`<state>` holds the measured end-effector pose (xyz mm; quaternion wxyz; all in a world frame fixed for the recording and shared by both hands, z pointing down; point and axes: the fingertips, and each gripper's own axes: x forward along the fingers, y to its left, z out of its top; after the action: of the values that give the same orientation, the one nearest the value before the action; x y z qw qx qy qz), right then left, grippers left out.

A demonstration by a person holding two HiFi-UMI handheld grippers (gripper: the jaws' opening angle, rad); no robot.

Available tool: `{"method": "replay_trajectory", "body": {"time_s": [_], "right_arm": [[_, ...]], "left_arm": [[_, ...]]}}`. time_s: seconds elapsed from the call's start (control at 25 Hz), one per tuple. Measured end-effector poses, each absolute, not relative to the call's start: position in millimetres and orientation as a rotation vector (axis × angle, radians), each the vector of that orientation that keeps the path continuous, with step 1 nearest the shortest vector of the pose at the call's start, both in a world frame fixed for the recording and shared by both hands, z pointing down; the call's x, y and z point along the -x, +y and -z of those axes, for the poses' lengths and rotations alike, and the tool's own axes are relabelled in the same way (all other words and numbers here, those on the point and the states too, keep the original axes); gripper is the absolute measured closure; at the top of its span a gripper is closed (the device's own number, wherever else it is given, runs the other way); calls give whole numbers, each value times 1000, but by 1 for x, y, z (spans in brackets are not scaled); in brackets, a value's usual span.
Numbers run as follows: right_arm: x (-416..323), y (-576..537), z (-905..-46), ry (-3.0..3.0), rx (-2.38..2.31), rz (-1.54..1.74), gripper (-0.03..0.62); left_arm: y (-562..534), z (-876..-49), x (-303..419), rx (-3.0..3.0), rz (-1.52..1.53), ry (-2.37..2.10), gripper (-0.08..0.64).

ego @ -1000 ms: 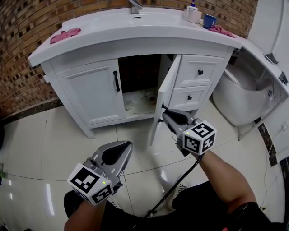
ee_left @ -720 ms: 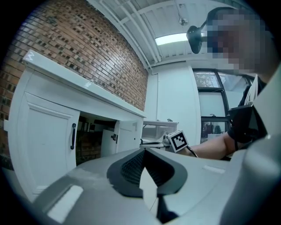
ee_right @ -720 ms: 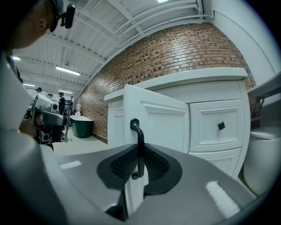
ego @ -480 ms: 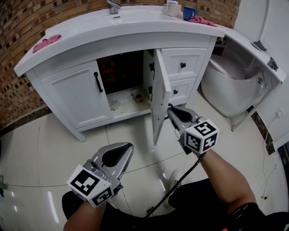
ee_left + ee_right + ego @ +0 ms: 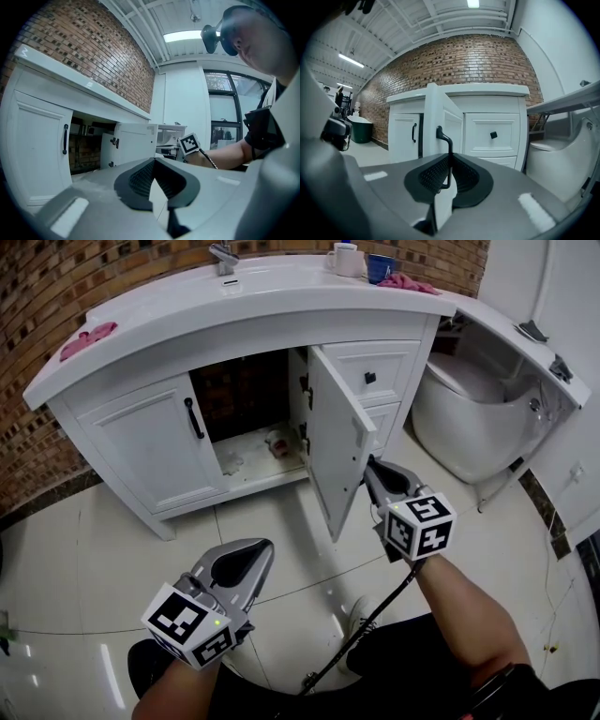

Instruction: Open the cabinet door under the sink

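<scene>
The cabinet door [image 5: 336, 451] has swung wider open, out toward the near right, drawn by the right tool [image 5: 372, 466], whose jaws have been closing on the door's handle [image 5: 446, 140].

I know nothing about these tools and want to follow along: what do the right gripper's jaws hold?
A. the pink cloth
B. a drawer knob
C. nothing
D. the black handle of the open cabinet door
D: in the right gripper view the right gripper has its jaws, which have just been closing, clamped on the black handle of the swung-open cabinet door.
</scene>
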<state>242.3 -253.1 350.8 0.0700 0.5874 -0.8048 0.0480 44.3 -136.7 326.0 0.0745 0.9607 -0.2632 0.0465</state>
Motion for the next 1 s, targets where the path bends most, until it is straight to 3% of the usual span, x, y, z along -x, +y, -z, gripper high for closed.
{"method": "replay_trajectory", "body": {"time_s": [0.76,1.0], "right_arm": [[-275,-222,-343,-2354,-1926,-179,566],[-226,-182,-307,-2609,-1700,-220,583]], "left_arm": [[-139,-325,-45,-2876,-137,-805,555],[-125,-313,-38,-2895,-113,-824,554]]}}
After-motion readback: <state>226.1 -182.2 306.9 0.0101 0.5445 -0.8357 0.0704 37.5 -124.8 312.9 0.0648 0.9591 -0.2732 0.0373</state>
